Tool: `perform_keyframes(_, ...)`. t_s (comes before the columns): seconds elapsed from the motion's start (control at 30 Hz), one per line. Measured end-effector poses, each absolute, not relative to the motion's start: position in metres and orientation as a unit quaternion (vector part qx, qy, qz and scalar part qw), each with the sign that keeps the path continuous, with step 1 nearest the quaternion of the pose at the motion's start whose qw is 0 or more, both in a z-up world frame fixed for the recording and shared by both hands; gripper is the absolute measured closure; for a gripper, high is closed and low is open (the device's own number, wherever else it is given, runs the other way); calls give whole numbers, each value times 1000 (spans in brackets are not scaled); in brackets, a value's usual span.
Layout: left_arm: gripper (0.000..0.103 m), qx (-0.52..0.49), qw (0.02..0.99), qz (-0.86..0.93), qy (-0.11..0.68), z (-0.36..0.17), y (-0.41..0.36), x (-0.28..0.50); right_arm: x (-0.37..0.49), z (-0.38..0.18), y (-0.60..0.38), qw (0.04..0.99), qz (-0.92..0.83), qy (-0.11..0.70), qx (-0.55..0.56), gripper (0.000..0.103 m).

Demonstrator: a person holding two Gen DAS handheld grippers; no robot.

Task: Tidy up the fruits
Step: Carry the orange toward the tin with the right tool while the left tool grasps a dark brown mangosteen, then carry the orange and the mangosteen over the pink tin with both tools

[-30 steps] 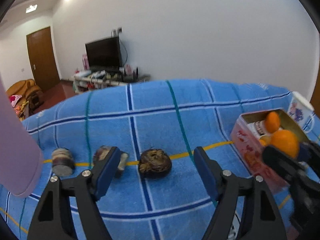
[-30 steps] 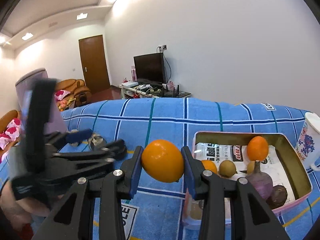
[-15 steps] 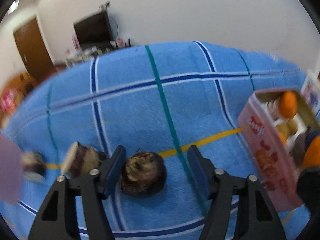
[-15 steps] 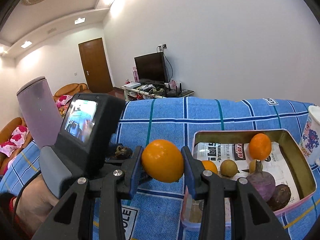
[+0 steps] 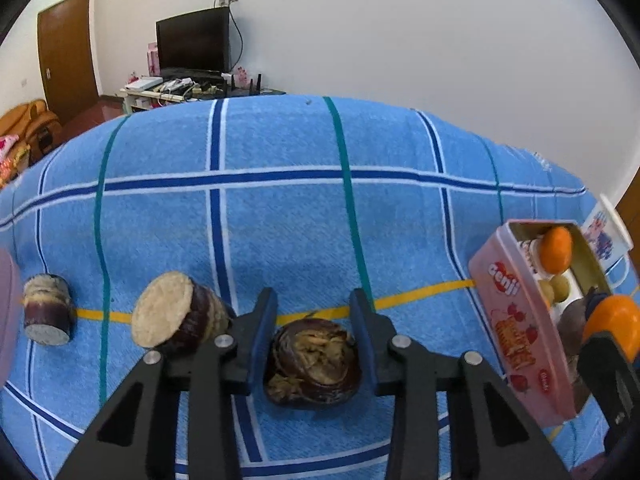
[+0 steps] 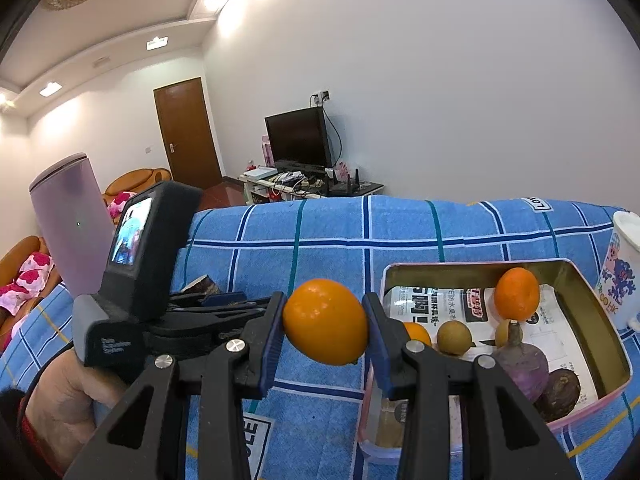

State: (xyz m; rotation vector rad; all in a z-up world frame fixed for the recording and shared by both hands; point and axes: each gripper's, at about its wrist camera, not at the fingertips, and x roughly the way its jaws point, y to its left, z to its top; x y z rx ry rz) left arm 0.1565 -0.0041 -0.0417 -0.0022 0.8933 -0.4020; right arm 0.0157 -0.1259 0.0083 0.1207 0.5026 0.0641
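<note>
between the blue pads of the left gripper sits a dark brown, wrinkled round fruit, resting on the blue checked cloth; the jaws are closing on it, with the pads just at its flanks, and whether they already press cannot be told. just beside the left finger lies a cut dark-skinned chunk with its pale face turned up, and well further toward the cloth's left edge stands a second cut chunk, both on the yellow stripe. a pale purple cylinder shows at that edge.

the right gripper is clenched on an orange, held in the air above the cloth just beside the near left corner of the pink tin. inside the tin, on printed paper, lie a smaller orange toward the far side, a brown round fruit, part of another orange, a purple turnip-like root and a dark fruit at the near right corner. a white printed cup stands beyond the tin at the cloth's right edge. from the right wrist view a hand grips the left tool, whose small screen faces back. a television stands by the far wall.
</note>
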Motion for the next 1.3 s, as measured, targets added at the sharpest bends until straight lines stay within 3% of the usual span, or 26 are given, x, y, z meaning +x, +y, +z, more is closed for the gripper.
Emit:
perform_keyframes(0.07, 70, -18, 888, -196, 416, -37, 3, 153, 15, 9, -127, 968, 30, 243, 60, 63)
perform_keyframes(0.13, 85, -27, 901, -195, 387, -29, 9, 143, 14, 11, -127, 969, 31, 237, 60, 63)
perform_keyframes(0.17, 86, -28, 906, -195, 375, -27, 11, 139, 13, 11, -126, 970, 30, 234, 58, 63)
perform_keyframes(0.5, 86, -77, 914, -197, 346, -13, 42, 125, 10, 15, -130, 973, 21, 223, 62, 63)
perform_keyframes(0.57, 83, -49, 916, -187, 350, -14, 37, 122, 10, 15, -131, 972, 22, 223, 65, 63)
perform_keyframes(0.6, 77, -37, 916, -186, 354, -16, 31, 120, 10, 15, -132, 972, 23, 224, 66, 63)
perform_keyframes(0.7, 42, -6, 913, -170, 370, -25, 12, 117, 13, 14, -133, 970, 30, 231, 73, 63)
perform_keyframes(0.73, 41, 5, 910, -161, 381, -29, 4, 122, 13, 13, -133, 969, 32, 233, 74, 63)
perform_keyframes(0.87, 46, -1, 888, -163, 429, -44, -4, 141, 14, 13, -133, 969, 33, 234, 74, 63)
perform_keyframes(0.93, 58, 4, 889, -154, 432, -45, -6, 144, 15, 13, -133, 969, 33, 235, 76, 63)
perform_keyframes(1.07, 59, -7, 889, -158, 431, -44, -3, 147, 16, 11, -132, 968, 33, 239, 74, 63)
perform_keyframes(1.3, 59, 13, 947, -94, 306, -13, 3, 107, 13, 12, -126, 973, 31, 221, 53, 62)
